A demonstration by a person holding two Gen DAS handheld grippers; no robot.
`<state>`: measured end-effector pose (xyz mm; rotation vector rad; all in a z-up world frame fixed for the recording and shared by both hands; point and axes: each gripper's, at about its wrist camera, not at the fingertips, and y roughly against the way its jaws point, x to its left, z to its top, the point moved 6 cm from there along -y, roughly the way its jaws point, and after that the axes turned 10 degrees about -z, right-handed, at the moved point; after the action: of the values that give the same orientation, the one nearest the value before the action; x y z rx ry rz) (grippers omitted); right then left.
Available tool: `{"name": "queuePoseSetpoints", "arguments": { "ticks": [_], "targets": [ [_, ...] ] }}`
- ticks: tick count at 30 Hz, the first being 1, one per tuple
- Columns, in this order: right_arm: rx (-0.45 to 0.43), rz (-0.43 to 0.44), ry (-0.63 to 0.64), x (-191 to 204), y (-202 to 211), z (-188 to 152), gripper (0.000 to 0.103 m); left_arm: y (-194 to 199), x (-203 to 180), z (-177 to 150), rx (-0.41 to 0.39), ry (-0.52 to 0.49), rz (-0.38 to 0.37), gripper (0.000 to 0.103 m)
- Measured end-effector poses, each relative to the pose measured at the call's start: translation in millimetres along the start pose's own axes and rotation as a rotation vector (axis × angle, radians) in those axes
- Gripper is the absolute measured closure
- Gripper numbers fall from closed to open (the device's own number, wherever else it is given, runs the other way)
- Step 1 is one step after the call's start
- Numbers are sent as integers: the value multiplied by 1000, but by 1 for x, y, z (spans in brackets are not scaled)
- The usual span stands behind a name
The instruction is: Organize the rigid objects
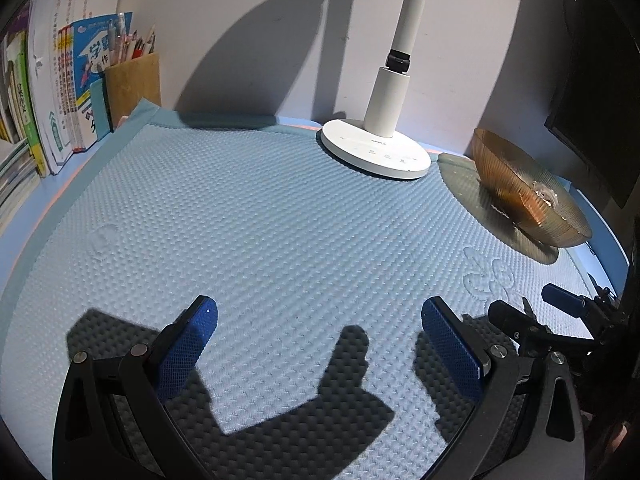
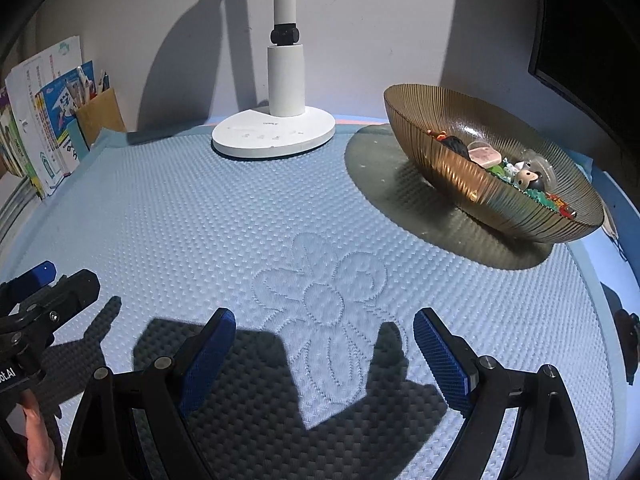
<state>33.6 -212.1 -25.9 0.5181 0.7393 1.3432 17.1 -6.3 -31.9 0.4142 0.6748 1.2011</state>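
Note:
An amber ribbed glass bowl (image 2: 472,176) stands at the back right of the blue mat (image 2: 200,216). It holds several small toys (image 2: 520,170), among them a pink piece and a round-headed figure. The bowl also shows in the left wrist view (image 1: 516,188). My left gripper (image 1: 320,316) is open and empty over the mat's front. My right gripper (image 2: 324,326) is open and empty over the embossed flower. Each gripper shows at the edge of the other's view: the right gripper (image 1: 532,308), the left gripper (image 2: 56,276).
A white lamp base (image 2: 274,132) with its post stands at the back middle, also in the left wrist view (image 1: 374,148). Books (image 1: 60,80) and a wooden pen holder (image 1: 134,84) stand at the back left. A dark monitor (image 2: 588,40) is at the right.

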Motion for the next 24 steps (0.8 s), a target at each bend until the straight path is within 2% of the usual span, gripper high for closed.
{"name": "queuePoseSetpoints", "arguments": {
  "ticks": [7,9,24],
  "targets": [
    [5,2,0,1,-1,0,13,-3,3,0,19,12,4,1],
    [7,3,0,1,-1,0,13,-6,3,-2,43,16,-18,1],
    [8,16,1,-2,-2,0,13,-7,7,-3,53,24,-2,1]
  ]
}}
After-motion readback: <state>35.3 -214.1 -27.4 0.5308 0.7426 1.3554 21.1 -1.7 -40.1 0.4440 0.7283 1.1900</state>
